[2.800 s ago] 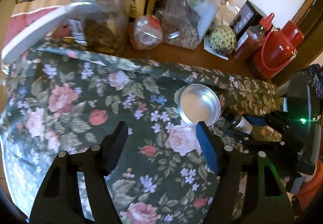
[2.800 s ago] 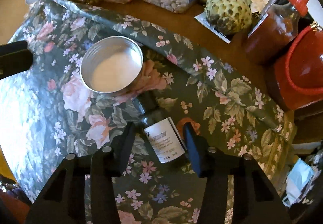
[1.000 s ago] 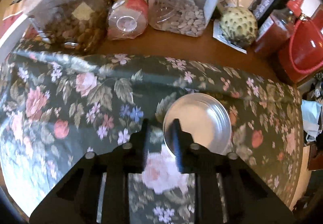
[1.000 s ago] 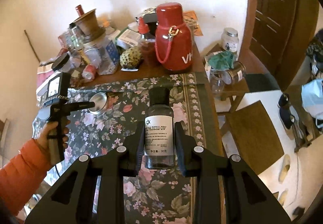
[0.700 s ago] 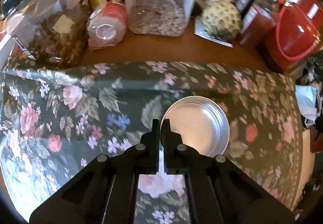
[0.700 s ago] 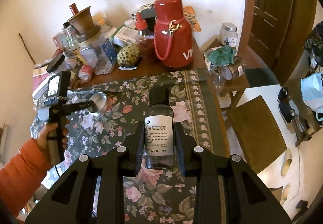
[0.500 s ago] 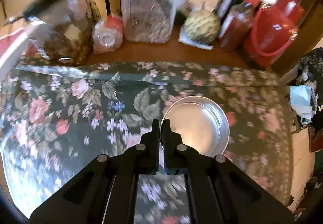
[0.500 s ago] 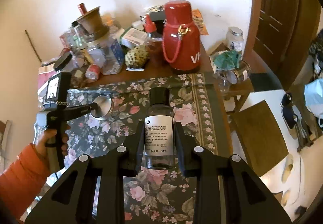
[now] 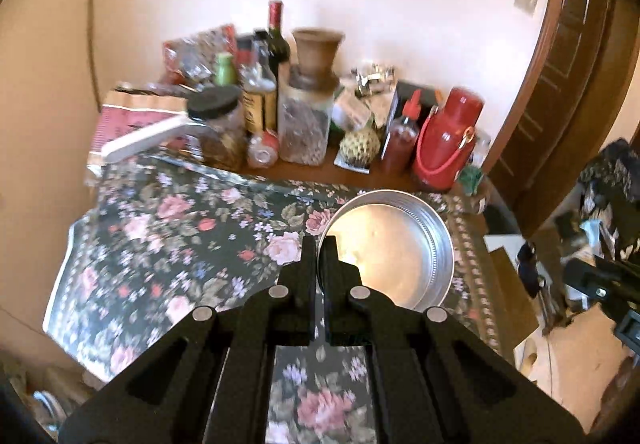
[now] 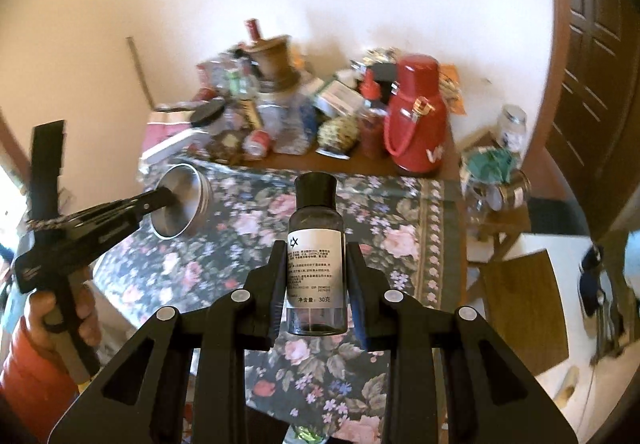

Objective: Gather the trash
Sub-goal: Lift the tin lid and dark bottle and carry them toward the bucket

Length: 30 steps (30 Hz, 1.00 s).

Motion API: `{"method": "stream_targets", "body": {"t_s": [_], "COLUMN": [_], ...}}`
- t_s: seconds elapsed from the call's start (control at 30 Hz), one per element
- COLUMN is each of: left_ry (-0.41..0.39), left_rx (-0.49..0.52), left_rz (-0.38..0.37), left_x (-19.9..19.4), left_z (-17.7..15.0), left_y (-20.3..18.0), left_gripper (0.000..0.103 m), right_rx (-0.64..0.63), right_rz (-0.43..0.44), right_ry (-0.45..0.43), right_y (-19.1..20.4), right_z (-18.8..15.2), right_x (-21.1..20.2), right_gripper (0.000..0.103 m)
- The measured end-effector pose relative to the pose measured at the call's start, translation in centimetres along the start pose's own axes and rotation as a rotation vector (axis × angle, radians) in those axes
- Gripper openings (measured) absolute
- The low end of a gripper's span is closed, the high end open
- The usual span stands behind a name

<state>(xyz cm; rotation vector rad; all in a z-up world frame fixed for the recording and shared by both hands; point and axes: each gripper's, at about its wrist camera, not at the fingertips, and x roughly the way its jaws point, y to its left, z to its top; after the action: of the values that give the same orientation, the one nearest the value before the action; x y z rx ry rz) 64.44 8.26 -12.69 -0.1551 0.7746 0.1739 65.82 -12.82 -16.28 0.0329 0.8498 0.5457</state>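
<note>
My left gripper (image 9: pixel 319 244) is shut on the rim of a round silver tin (image 9: pixel 390 248), which hangs in the air above the floral tablecloth (image 9: pixel 168 240). The right wrist view shows that same tin (image 10: pixel 180 200) from the side, pinched at the tip of the left gripper (image 10: pixel 168 198), held by a hand in an orange sleeve. My right gripper (image 10: pixel 316 256) is shut on a small dark bottle (image 10: pixel 316 264) with a black cap and white label, held upright above the cloth.
Jars, bottles, a green custard apple (image 9: pixel 359 145) and a red thermos (image 9: pixel 446 142) crowd the table's back edge by the wall. A small side table with jars (image 10: pixel 500 184) and a wooden stool (image 10: pixel 524 308) stand to the right, near a brown door (image 10: pixel 592 56).
The left gripper closed on the tin's rim and lifted it well off the cloth, pulling back from the table. The right gripper kept the bottle and rose a little.
</note>
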Motion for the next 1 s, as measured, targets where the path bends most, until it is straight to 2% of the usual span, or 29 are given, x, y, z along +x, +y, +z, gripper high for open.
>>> {"method": "stream_targets", "body": {"t_s": [0.23,0.5,0.6,0.9,1.0], "left_ry": [-0.092,-0.154,-0.167,-0.147,-0.149], "left_rx": [-0.022,0.001,0.026,0.055,0.077], "left_rz": [0.019,-0.038,-0.068,-0.149,-0.145], "left_x": [-7.5,-14.9,-17.9,-25.0,-27.2], "left_z": [-2.3,-6.0,-8.2,-15.8,-18.4], "left_y": [0.9,3.4,4.9,9.9,10.8], "left_gripper": [0.001,0.001,0.001,0.001,0.001], "right_rx": [-0.055,-0.034,-0.009,0.074,0.101], "right_rz": [0.046,0.032,0.012,-0.040,-0.043], "right_ry": [-0.051,-0.128,-0.153,-0.188,-0.183], "right_y": [3.1,8.0,9.9,16.5,18.1], "right_z": [-0.7,-3.6,-5.4,-13.7,-16.5], "right_x": [-3.5,-8.3,-10.0,-14.6,-15.8], "right_gripper": [0.026,0.026,0.026,0.026,0.026]}}
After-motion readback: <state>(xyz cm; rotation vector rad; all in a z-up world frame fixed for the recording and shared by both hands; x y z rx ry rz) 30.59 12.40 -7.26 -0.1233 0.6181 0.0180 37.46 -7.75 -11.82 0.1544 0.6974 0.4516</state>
